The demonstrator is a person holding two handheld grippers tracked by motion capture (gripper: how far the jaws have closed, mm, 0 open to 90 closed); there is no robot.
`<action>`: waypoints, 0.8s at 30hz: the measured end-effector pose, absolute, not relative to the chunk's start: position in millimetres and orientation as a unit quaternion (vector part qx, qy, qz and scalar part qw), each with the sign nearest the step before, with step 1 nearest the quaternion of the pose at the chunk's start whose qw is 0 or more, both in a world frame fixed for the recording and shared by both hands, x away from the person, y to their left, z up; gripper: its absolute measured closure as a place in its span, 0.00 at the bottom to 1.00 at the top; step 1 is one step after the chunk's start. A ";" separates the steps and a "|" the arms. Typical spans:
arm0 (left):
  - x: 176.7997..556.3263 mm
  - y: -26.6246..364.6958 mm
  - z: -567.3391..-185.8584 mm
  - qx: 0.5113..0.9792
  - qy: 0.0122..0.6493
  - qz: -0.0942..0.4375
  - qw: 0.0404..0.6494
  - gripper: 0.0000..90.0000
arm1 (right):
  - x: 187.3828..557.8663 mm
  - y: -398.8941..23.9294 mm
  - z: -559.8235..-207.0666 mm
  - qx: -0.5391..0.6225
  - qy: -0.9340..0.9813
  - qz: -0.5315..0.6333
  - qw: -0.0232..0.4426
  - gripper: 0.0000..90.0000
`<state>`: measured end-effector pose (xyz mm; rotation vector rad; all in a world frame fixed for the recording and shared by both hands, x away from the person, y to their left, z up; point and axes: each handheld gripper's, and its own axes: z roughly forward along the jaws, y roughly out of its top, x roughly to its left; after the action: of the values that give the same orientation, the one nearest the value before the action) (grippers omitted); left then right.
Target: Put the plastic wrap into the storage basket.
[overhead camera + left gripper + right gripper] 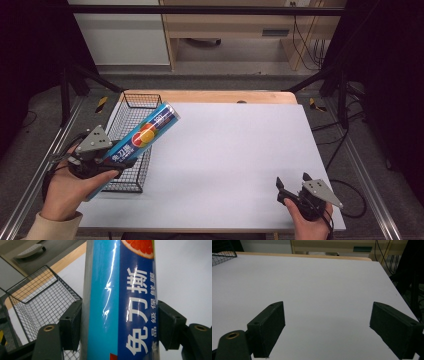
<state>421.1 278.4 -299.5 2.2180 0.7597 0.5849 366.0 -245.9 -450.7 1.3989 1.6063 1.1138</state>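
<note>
L tongs (107, 162) clamp blue tube (141, 141), long axis slanting up-right over wire basket (131, 111); R tongs (292, 186) spread.

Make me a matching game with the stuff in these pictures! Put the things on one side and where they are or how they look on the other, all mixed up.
Things:
1. blue roll
2. wire basket
3. left gripper
4. right gripper

Places or states:
A. open, holding nothing, at the near right of the table
B. black mesh, at the left side of the table
C. tilted in the air above the basket
D. shut on the roll

Pairs: 1-C, 2-B, 3-D, 4-A
</note>
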 end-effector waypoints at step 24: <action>423.6 304.9 -324.7 0.847 0.343 0.213 0.347 0.36 | 369.8 -244.2 -450.9 0.534 0.631 0.434 0.357 0.09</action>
<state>423.6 304.9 -324.7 2.1967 0.8887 0.5527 369.8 -244.2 -450.9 1.3795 1.6299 1.1200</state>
